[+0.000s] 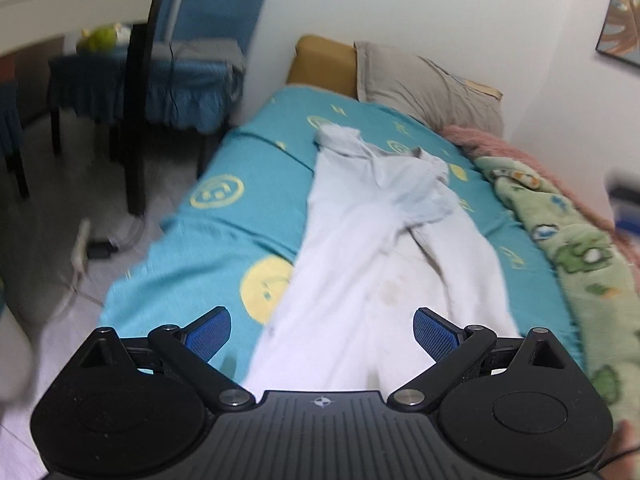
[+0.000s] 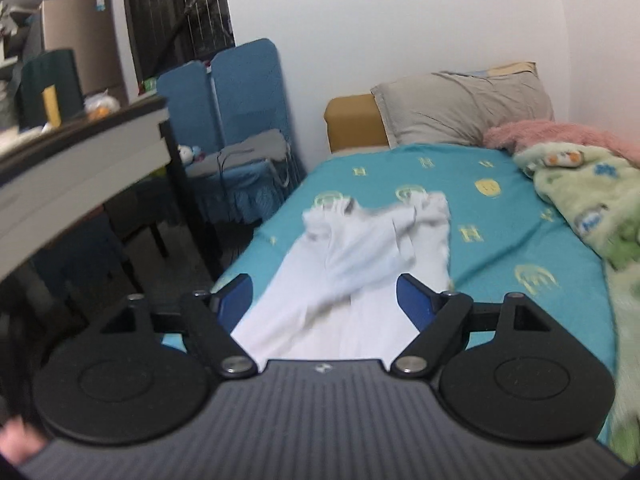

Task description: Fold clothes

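Your left gripper (image 1: 322, 330) and right gripper (image 2: 324, 298) hover spread wide, holding nothing, over a white garment (image 1: 360, 248) lying lengthwise on the teal bedsheet (image 1: 224, 236) — sleeves crossed inward, laid flat for folding

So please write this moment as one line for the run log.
left tool: open, empty | right tool: open, empty | white garment: spread lengthwise on teal bedsheet, unfolded | fold: not begun
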Available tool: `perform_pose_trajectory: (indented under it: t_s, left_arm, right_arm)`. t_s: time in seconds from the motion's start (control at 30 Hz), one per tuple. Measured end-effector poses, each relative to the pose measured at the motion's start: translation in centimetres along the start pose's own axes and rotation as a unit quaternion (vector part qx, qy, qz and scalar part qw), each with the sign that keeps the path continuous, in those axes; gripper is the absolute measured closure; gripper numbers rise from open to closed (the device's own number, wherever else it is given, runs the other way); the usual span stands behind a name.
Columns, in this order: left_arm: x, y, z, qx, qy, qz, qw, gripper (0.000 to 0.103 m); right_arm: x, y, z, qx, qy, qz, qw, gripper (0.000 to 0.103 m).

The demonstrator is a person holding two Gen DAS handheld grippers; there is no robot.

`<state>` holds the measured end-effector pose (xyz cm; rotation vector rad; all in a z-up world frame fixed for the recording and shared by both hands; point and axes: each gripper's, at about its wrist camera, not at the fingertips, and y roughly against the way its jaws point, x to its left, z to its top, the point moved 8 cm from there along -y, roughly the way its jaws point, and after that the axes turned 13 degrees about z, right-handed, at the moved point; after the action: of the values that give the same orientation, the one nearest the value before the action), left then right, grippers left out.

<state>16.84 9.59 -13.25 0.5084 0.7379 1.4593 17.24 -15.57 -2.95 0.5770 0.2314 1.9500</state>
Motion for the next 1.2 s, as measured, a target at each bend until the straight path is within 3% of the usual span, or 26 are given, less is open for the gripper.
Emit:
perform_pose_trajectory:
  t_s: [0.1, 0.3, 0.37, 0.43, 0.67, 0.8, 0.9, 1.03, 1.13, 1.2]
  left_arm:
    - [1.0, 0.0, -0.5, 0.038, 0.0, -0.002, 0.9993, 0.01]
    - [3.1, 0.2, -1.4, 0.114, -0.001, -0.006, 0.9934, 0.017]
    - [3.7, 0.4, -1.7, 0.14, -0.001, -0.007, 0.9902, 0.026]
    - [4.4, 0.5, -2.0, 0.165, -0.001, -0.009, 0.9863, 0.03]
    - [7.3, -1.1, -2.1, 0.227, -0.04, 0.032, 0.9726, 0.036]
    - [7.6, -1.0, -2.9, 0.264, -0.079, -0.023, 0.9609, 0.037]
    - [7.9, -0.9, -3.9, 0.285, -0.112, -0.063, 0.9499, 0.049]
    - [9.6, -1.7, -4.1, 0.293, -0.107, -0.083, 0.9466, 0.054]
    - [9.4, -1.6, -5.1, 0.312, -0.122, -0.117, 0.9348, 0.055]
    - [8.4, -0.5, -5.2, 0.293, -0.157, -0.107, 0.9369, 0.066]
  right_arm:
    - [-0.3, 2.5, -2.3, 0.009, -0.04, -0.004, 0.999, 0.022]
    - [-3.0, 6.3, -3.9, -0.03, -0.159, -0.001, 0.987, 0.022]
    - [-3.8, 6.7, -4.6, -0.034, -0.187, 0.003, 0.982, 0.022]
    - [-4.5, 6.7, -5.1, -0.033, -0.212, 0.009, 0.977, 0.022]
    - [-4.8, 5.8, -6.1, -0.015, -0.233, 0.024, 0.972, 0.022]
    - [-4.7, 5.5, -6.3, -0.007, -0.232, 0.033, 0.972, 0.022]
    - [-4.8, 4.9, -6.4, 0.0, -0.238, 0.033, 0.971, 0.022]
    - [-5.0, 4.3, -6.8, 0.012, -0.247, 0.031, 0.968, 0.022]
    - [-5.0, 3.8, -7.1, 0.023, -0.249, 0.028, 0.968, 0.022]
    - [-4.9, 3.4, -7.1, 0.028, -0.248, 0.025, 0.968, 0.022]
